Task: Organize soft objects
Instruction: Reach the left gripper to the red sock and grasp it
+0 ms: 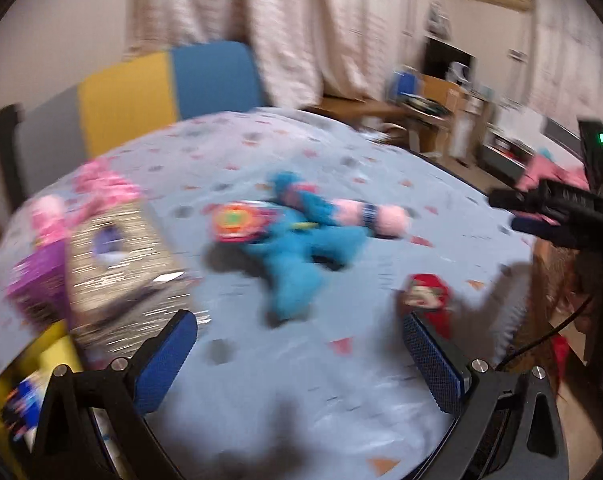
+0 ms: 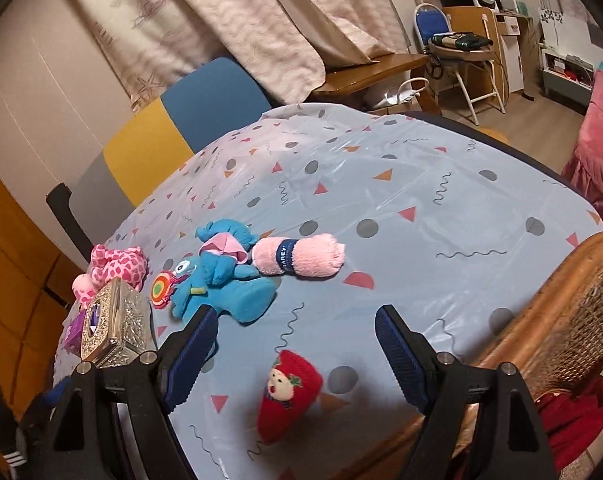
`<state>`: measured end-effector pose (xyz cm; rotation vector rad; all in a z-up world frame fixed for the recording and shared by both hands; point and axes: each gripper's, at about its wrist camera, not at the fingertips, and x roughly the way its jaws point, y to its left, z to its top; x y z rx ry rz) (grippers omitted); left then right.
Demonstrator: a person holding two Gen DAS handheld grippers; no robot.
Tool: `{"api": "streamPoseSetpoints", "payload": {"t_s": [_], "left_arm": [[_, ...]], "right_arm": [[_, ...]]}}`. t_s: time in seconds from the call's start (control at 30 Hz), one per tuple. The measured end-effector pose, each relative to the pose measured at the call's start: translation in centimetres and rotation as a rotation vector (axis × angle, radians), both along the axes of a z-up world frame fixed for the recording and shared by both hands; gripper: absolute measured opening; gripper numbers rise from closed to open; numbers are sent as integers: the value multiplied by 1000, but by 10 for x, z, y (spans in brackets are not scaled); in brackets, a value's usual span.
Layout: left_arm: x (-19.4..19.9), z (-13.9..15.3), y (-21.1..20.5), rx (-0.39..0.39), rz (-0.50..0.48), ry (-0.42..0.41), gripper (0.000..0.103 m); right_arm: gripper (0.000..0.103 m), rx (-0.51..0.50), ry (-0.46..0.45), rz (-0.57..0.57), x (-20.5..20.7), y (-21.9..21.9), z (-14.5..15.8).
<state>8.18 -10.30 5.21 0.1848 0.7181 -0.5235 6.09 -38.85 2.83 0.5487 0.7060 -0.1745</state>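
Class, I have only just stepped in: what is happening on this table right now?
A person holds two grippers above a patterned table. Both the left gripper and the right gripper are open and empty. The soft things lie untouched: a blue plush toy, a rolled pink towel, a red Santa sock and a pink spotted plush beside a silver tissue box.

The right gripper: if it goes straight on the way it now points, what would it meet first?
Probably the red Santa sock, which lies on the table between the open jaws of the right gripper. Past it comes bare tablecloth; the depth is hard to judge.
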Motion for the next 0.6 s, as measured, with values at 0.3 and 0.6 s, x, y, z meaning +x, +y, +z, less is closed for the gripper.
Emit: {"api": "streamPoseSetpoints", "payload": {"t_s": [0.3, 0.6], "left_arm": [[15, -47, -114, 14, -224, 127, 103], [23, -96, -184, 113, -308, 242, 40]], "right_arm": [[83, -2, -12, 0, -9, -14, 2], [83, 49, 4, -3, -7, -19, -6]]}}
